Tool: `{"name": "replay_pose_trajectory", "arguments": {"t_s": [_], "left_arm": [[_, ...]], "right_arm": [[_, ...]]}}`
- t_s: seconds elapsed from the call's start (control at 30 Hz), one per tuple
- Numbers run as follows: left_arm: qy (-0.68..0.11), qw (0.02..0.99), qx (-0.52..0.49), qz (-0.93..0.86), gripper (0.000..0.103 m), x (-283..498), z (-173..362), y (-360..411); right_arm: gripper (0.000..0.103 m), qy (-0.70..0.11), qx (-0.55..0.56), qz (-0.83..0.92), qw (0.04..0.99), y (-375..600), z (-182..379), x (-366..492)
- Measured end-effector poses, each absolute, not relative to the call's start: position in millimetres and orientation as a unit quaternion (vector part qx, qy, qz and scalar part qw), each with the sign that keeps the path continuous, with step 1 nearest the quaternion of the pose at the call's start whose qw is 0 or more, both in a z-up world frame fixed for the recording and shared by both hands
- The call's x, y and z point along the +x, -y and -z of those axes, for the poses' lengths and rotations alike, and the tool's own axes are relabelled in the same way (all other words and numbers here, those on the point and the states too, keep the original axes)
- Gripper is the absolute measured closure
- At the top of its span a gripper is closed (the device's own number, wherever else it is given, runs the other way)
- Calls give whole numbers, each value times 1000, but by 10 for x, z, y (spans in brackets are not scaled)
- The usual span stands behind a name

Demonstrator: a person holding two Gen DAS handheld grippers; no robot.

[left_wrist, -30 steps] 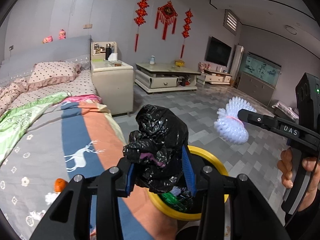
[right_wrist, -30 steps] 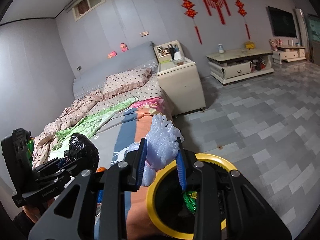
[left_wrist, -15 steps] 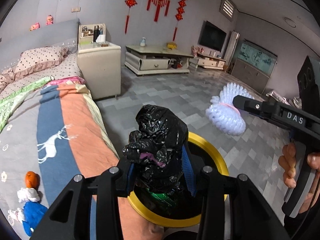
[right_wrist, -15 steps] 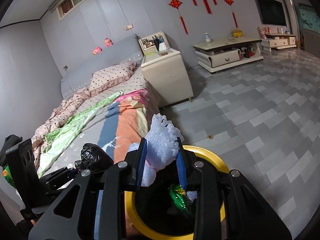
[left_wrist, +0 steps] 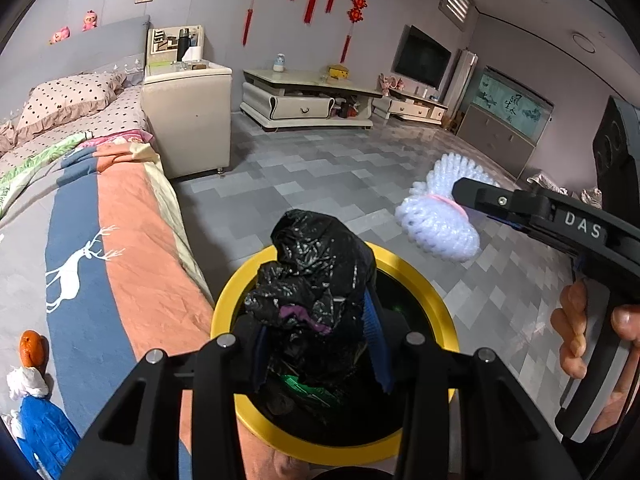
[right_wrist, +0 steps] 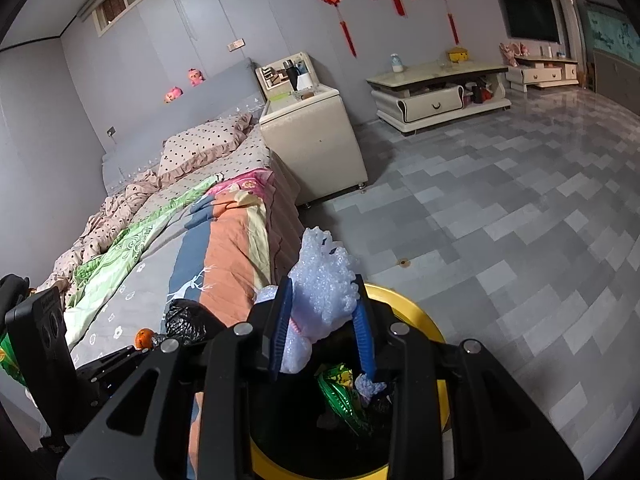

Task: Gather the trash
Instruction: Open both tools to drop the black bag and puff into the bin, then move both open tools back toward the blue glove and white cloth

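Over the yellow-rimmed round trash bin (left_wrist: 404, 268), left tool (left_wrist: 316, 344) clamped on crumpled black plastic bag (left_wrist: 316, 280); may snag on blue pads at release. Closer to the bin than a second back.

Above the same bin, right tool (right_wrist: 322, 328) gripping white bubble-wrap wad (right_wrist: 322, 288), likewise lowered; could drift outside.

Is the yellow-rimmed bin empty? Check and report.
No: in the right wrist view, a green foil wrapper already lies inside the yellow-rimmed bin, below the white foam in the right hand-held gripper.
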State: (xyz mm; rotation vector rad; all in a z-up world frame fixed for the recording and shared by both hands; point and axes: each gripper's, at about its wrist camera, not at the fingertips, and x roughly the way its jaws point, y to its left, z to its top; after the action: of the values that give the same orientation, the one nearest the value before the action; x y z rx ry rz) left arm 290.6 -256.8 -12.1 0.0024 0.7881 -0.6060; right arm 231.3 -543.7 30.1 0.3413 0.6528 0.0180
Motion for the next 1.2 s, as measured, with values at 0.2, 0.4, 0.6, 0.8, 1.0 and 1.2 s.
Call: {"name": "replay_pose_trajectory", "arguments": {"t_s": [0.2,0.4,0.6,0.8,1.0,1.2], "left_arm": [[-368,883,-2,292,59,2885,70,2555],[-359,888,-10,286,34,2843,71,2435],[-366,891,-26,267,26,2851,90,2275],[-361,900,-21,244,25,2793,79,2079],[-358,907,-24,219,24,2730,44,1784],[-352,916,-24,191,21,2660,-6,1443]], "right_arm": [[66,-311,166,-4,936,5390,-360,2267],[58,-310,167,14,936,5448,-356,2191],[49,-316,173,25,933,5477,-330,2115],[45,-318,174,19,932,5422,-321,2038],[43,-325,167,-9,931,5158,-322,1991],[41,-325,151,-44,933,4800,-376,1974]]}}
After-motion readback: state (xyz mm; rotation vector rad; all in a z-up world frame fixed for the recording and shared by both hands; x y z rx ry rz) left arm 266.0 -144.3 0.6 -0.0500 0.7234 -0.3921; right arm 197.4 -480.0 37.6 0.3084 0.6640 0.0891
